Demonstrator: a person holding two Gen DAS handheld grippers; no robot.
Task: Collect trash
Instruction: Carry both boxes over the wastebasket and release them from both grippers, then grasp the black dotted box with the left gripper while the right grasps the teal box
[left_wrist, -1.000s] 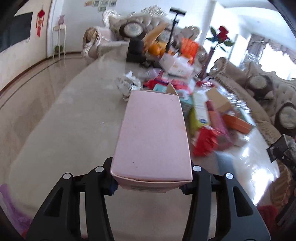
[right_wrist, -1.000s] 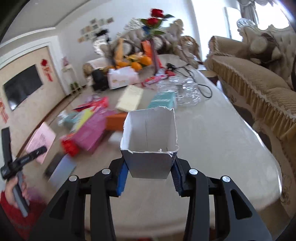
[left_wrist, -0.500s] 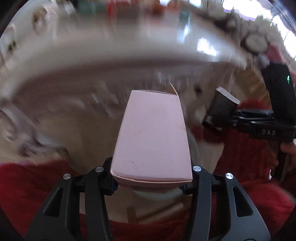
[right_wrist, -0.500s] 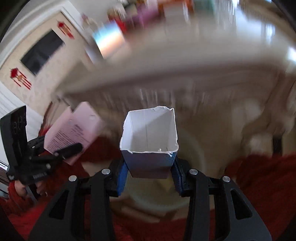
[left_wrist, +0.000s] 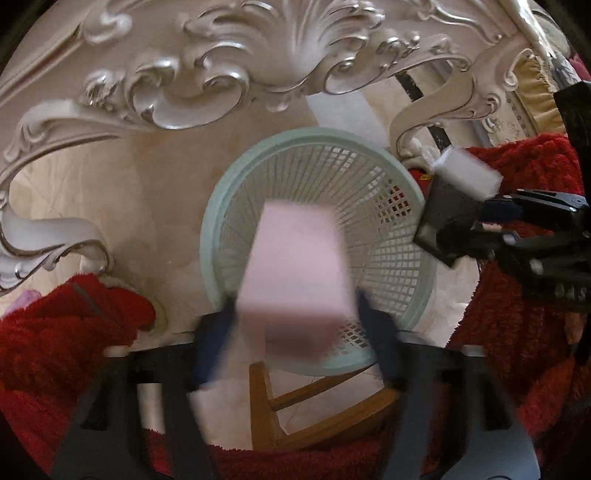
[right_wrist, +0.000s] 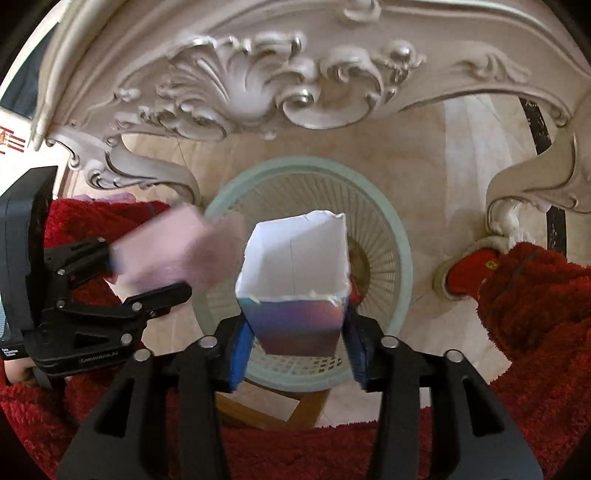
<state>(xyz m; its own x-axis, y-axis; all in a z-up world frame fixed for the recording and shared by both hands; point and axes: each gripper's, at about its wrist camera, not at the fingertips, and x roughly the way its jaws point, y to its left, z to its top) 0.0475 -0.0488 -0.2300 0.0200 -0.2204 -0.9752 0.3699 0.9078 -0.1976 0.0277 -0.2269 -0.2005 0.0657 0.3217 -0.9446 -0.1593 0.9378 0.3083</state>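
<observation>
You are grasping two light, crushable cartons by their sides above the basket (left_wrist: 221, 221): left claw (left_wrist: 295, 325) the pink box (left_wrist: 295, 273), right claw (right_wrist: 293, 343) the open carton (right_wrist: 295, 291).

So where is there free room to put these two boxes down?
Inside the green basket, whose mesh floor looks bare. Bare floor lies between the basket and the carved table leg. Near the stool and red clothing it is crowded.
</observation>
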